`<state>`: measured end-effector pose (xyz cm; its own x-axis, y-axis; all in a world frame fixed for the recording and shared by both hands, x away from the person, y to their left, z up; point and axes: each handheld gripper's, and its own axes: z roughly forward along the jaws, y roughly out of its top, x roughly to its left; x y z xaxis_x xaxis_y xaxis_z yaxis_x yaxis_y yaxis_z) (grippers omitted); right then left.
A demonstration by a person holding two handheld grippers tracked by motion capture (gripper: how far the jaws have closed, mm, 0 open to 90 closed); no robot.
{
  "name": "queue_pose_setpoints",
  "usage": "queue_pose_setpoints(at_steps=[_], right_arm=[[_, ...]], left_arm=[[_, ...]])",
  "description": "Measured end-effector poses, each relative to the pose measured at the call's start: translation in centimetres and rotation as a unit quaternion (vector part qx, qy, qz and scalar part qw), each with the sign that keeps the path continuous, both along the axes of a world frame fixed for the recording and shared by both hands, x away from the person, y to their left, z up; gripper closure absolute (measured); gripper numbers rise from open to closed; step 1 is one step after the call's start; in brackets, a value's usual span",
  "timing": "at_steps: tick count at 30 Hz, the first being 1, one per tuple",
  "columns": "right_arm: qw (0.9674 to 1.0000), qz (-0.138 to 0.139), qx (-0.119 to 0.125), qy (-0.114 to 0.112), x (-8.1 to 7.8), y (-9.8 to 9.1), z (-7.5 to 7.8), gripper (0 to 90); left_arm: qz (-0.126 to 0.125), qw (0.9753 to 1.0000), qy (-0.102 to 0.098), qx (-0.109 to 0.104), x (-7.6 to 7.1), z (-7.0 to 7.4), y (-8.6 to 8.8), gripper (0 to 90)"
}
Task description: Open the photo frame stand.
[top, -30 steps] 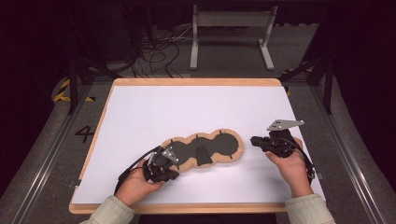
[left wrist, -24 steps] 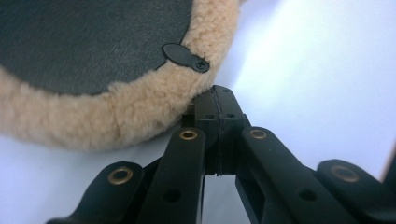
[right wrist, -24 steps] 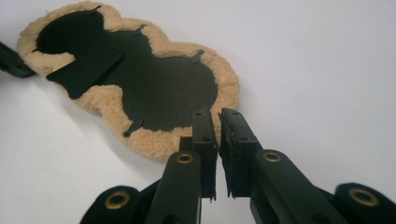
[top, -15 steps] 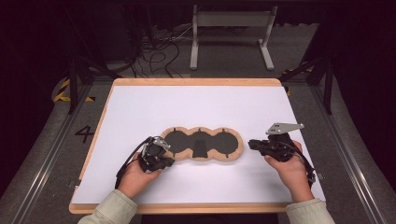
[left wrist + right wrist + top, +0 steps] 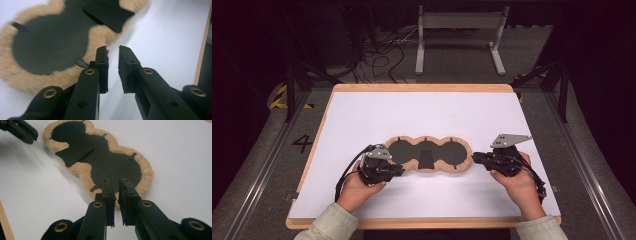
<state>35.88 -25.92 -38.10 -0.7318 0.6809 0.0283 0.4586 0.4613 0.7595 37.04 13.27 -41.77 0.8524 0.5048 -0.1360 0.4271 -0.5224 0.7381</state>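
White surface (image 5: 362,115), dark room behind. The fleece pad (image 5: 428,154) lies flat at centre, dark side up. Your left tongs (image 5: 398,170), at its 8 o'clock, have just been opening and grip nothing; your right tongs (image 5: 475,159), at 3 o'clock, stand slightly parted, empty. Placement looks finished; next, withdraw both hands clear.

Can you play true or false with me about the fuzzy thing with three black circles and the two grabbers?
1. The fuzzy tan pad lies flat on the white board. True.
2. The left hand-held gripper is lifting the pad in the air. False: its jaws are apart with nothing between them, beside the pad's edge.
3. The pad has a dark middle shaped like three joined circles. True.
4. The right hand-held gripper is at the far edge of the board. False: it sits at the pad's right end.
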Motion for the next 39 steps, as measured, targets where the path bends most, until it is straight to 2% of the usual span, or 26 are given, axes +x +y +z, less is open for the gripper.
queue_pose_setpoints(at_steps=[3, 5, 9, 11, 17, 21, 25, 27, 30, 35, 36, 37, 38, 39], right_arm=[[1.0000, 0.007, 0.001, 0.003, -0.1, 0.6, 0.0, 82.1], [0.9999, 0.016, 0.001, 0.002, -0.2, 1.1, -0.1, 82.3], [0.9995, 0.029, 0.006, 0.006, -0.5, 2.1, -0.1, 82.8], [0.9992, 0.039, 0.009, 0.008, -0.6, 2.8, -0.1, 83.8], [0.9981, 0.059, 0.014, 0.013, -0.5, 4.7, -0.5, 85.8], [0.9970, 0.075, 0.008, 0.020, -0.5, 5.9, -1.0, 87.1], [0.9951, 0.093, -0.006, 0.034, -0.3, 7.7, -2.2, 87.4], [0.9943, 0.098, -0.012, 0.043, -0.1, 8.3, -2.8, 87.5], [0.9929, 0.102, -0.022, 0.057, 0.2, 9.0, -3.7, 88.8], [0.9912, 0.102, -0.037, 0.076, 0.7, 9.9, -5.1, 90.0], [0.9911, 0.101, -0.042, 0.076, 0.8, 10.1, -5.3, 90.0], [0.9910, 0.099, -0.046, 0.077, 0.9, 10.3, -5.5, 90.0], [0.9908, 0.099, -0.048, 0.078, 1.0, 10.4, -5.7, 90.0], [0.9909, 0.098, -0.048, 0.079, 1.1, 10.6, -5.8, 90.0]], left_arm=[[0.030, 0.9991, -0.019, -0.024, 0.0, 0.3, 0.9, 74.2], [0.054, 0.9971, -0.029, -0.045, 0.2, 0.5, 1.7, 71.7], [0.088, 0.9932, -0.036, -0.067, 0.3, 0.5, 2.8, 69.1], [0.090, 0.9924, -0.037, -0.074, 0.3, 0.5, 3.1, 68.0], [0.111, 0.9894, -0.052, -0.079, 0.2, 0.5, 3.7, 64.9], [0.122, 0.9878, -0.058, -0.077, 0.2, 0.4, 4.1, 62.5], [0.141, 0.9853, -0.062, -0.074, 0.2, 0.1, 4.5, 60.7], [0.146, 0.9842, -0.060, -0.080, 0.2, 0.0, 4.9, 60.4], [0.156, 0.9825, -0.051, -0.087, 0.2, -0.1, 5.3, 59.9], [0.166, 0.9814, -0.050, -0.081, 0.1, -0.3, 5.5, 58.7], [0.171, 0.9805, -0.060, -0.075, 0.1, -0.3, 5.5, 57.9], [0.171, 0.9805, -0.060, -0.075, 0.1, -0.3, 5.5, 57.0], [0.179, 0.9789, -0.067, -0.072, 0.1, -0.4, 5.6, 55.9], [0.182, 0.9785, -0.064, -0.072, 0.0, -0.5, 5.6, 55.4]])
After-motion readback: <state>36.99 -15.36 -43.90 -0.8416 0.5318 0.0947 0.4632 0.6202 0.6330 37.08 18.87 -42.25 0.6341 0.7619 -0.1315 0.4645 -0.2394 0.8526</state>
